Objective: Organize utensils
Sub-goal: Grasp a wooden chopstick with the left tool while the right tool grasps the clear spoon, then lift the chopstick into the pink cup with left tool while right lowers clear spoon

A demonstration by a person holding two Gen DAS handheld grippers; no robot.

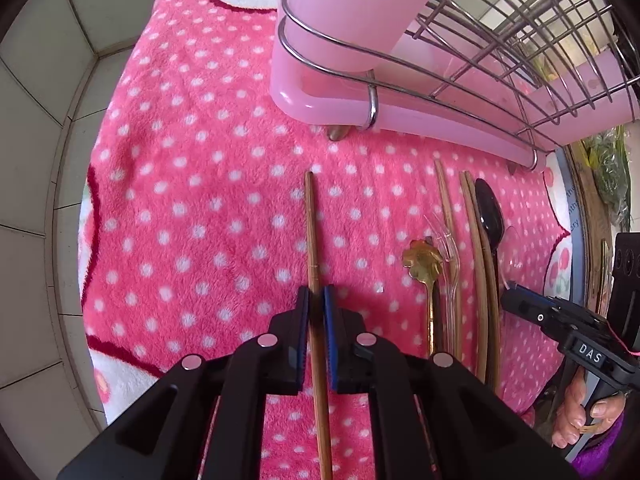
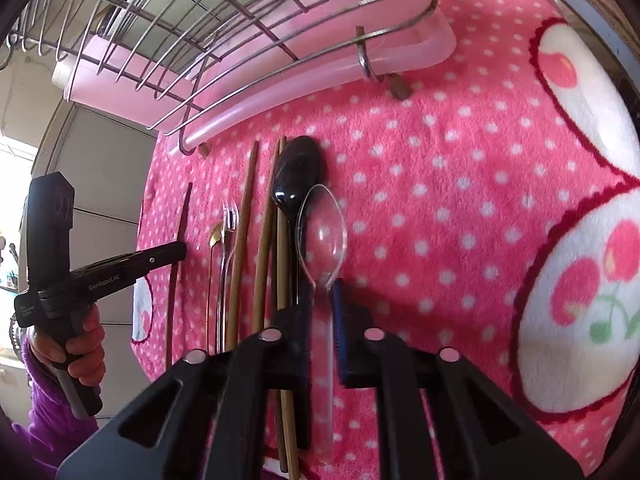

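Blue-padded fingers of the left gripper [image 1: 316, 304] stand narrowly apart with a single brown chopstick [image 1: 314, 240] running between them; whether the pads actually press it I cannot tell. That chopstick lies alone on the pink polka-dot towel [image 1: 192, 200], well to the left of the other utensils.

On the right, the right gripper [image 2: 322, 300] has its fingers set close on either side of the handle of a clear plastic spoon [image 2: 322, 232], whose bowl points away toward the rack; again, contact is not certain, though the gap looks barely wider than the handle. Just left of that spoon lies a black spoon [image 2: 298, 176], then a pair of chopsticks [image 2: 270, 220] touching each other, another lone chopstick [image 2: 244, 220], a clear plastic fork [image 2: 228, 232] and a gold spoon [image 2: 215, 236] with a scalloped bowl.

At the far side stands a wire dish rack [image 1: 500, 40] on a pink drip tray [image 1: 400, 108], with a tall pink holder [image 1: 340, 12] clipped into its corner.

As a judgement, the sorting has barely begun: every utensil in sight lies flat on the towel, and none can be seen in the rack or the holder, whose inside is hidden. Both grippers appear poised to lift their first pieces, so nearly all the work is left.
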